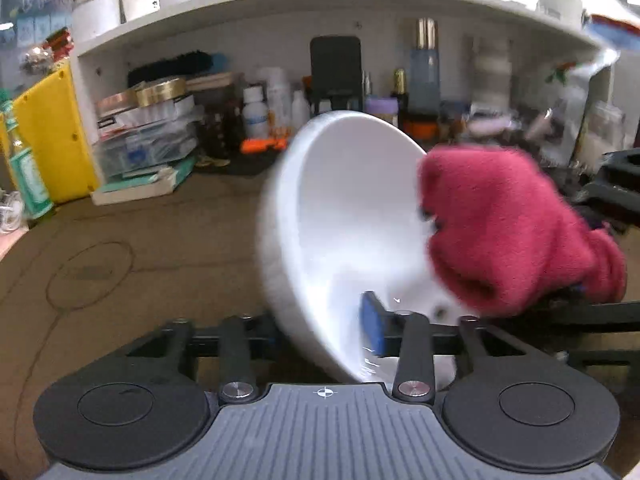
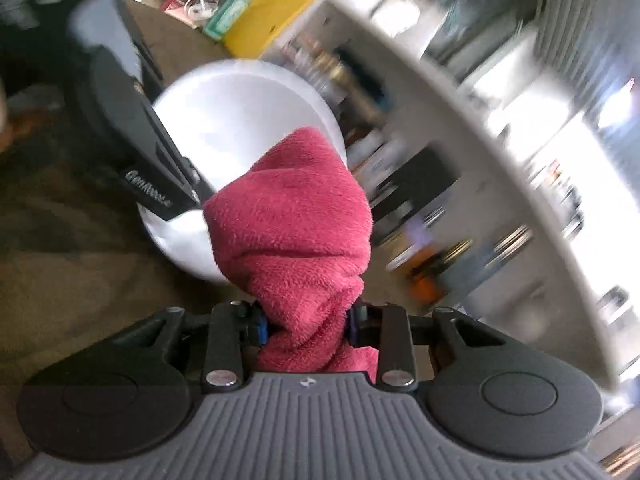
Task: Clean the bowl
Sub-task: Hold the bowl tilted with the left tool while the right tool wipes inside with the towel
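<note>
A white bowl (image 1: 344, 200) hangs tipped on its side, its opening facing right. My left gripper (image 1: 324, 328) straddles the lower rim. One blue pad (image 1: 372, 328) lies inside the bowl and the other finger is hidden behind the wall, so the jaws are shut on the bowl. A bunched red cloth (image 1: 504, 232) pokes into the bowl's mouth from the right. In the right wrist view my right gripper (image 2: 308, 328) is shut on that red cloth (image 2: 292, 232), whose tip rests against the inside of the bowl (image 2: 240, 112). The left gripper's black body (image 2: 132, 120) holds the bowl's left edge.
A brown tabletop (image 1: 140, 240) with a pencilled circle (image 1: 90, 276) spreads to the left. Behind stand a yellow box (image 1: 52, 128), a stack of boxes and books (image 1: 148, 136), and a white shelf (image 1: 360, 4) crowded with bottles and jars.
</note>
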The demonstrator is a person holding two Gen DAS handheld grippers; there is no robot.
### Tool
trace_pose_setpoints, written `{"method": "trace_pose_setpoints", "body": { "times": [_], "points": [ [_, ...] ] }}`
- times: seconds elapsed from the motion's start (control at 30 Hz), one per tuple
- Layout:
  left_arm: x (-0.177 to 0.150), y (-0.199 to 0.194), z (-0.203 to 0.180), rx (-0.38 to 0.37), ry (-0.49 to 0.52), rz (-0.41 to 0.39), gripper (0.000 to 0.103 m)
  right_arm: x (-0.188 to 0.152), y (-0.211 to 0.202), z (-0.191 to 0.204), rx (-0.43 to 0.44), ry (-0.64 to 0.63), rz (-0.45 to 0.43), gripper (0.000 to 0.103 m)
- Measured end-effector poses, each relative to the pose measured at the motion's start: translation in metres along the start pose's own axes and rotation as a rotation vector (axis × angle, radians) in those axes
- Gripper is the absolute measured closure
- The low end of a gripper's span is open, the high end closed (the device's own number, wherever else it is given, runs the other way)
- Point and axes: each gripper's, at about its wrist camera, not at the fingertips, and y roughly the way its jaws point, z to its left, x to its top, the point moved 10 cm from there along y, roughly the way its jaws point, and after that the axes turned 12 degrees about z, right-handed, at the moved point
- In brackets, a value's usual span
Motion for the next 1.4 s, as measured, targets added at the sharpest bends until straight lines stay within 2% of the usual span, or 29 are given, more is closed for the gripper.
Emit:
{"method": "trace_pose_setpoints", "body": {
  "times": [0.13,0.23,0.3,0.37,0.43,0.5,0.53,0.6,0.67,0.7,0.73,0.77,0.8,0.97,1.07,1.13,1.2,1.23,1.27,1.33,1.4],
  "points": [
    [0.007,0.002,-0.005,0.021,0.049,-0.018,0.071,0.022,-0.004,-0.01,-0.25,-0.199,-0.076,0.069],
    [0.011,0.001,-0.005,0.026,0.066,-0.028,0.074,0.024,0.018,0.004,-0.442,-0.443,-0.035,0.069],
    [0.015,-0.002,-0.003,0.047,0.076,-0.042,0.076,0.017,0.038,0.01,-0.511,-0.534,0.008,0.068],
    [0.02,-0.005,0.002,0.084,0.088,-0.064,0.078,0.002,0.058,0.023,-0.514,-0.627,0.066,0.068],
    [0.028,-0.005,0.008,0.115,0.098,-0.081,0.085,-0.007,0.066,0.038,-0.461,-0.662,0.084,0.068],
    [0.038,-0.005,0.019,0.174,0.117,-0.1,0.088,-0.009,0.056,0.054,-0.369,-0.631,0.071,0.071],
    [0.042,-0.004,0.022,0.165,0.112,-0.096,0.088,-0.006,0.047,0.057,-0.319,-0.601,0.063,0.071],
    [0.046,-0.003,0.024,0.157,0.117,-0.092,0.088,0.008,0.02,0.06,-0.069,-0.389,0.057,0.067],
    [0.049,-0.004,0.023,0.159,0.135,-0.091,0.088,0.011,0.017,0.055,0.08,-0.239,0.12,0.063],
    [0.048,-0.005,0.021,0.174,0.149,-0.095,0.088,0.013,0.017,0.051,0.132,-0.178,0.131,0.042],
    [0.047,-0.005,0.019,0.189,0.163,-0.1,0.089,0.016,0.015,0.045,0.16,-0.126,0.105,0.024],
    [0.046,-0.006,0.017,0.203,0.175,-0.103,0.089,0.018,0.012,0.04,0.192,-0.079,0.074,0.0],
    [0.045,-0.006,0.018,0.199,0.173,-0.1,0.089,0.018,0.01,0.035,0.247,-0.046,0.047,0.001],
    [0.046,-0.005,0.023,0.168,0.171,-0.083,0.089,-0.001,0.0,0.025,0.675,0.089,-0.005,0.001],
    [0.044,-0.005,0.023,0.169,0.186,-0.084,0.089,-0.017,0.009,0.002,0.854,0.237,-0.013,0.001],
    [0.043,-0.004,0.025,0.167,0.185,-0.083,0.089,-0.027,0.021,-0.013,0.955,0.362,0.007,0.008],
    [0.043,-0.003,0.027,0.16,0.18,-0.082,0.088,-0.04,0.04,-0.017,0.987,0.476,0.068,0.041],
    [0.043,-0.003,0.027,0.159,0.179,-0.081,0.088,-0.047,0.048,-0.02,0.979,0.524,0.089,0.049],
    [0.043,-0.002,0.028,0.158,0.178,-0.08,0.088,-0.053,0.055,-0.024,0.925,0.558,0.089,0.063],
    [0.042,-0.002,0.027,0.164,0.183,-0.078,0.086,-0.056,0.065,-0.033,0.801,0.637,0.079,0.07],
    [0.041,-0.002,0.025,0.156,0.187,-0.074,0.086,-0.053,0.065,-0.035,0.691,0.641,0.051,0.075]
  ]
}}
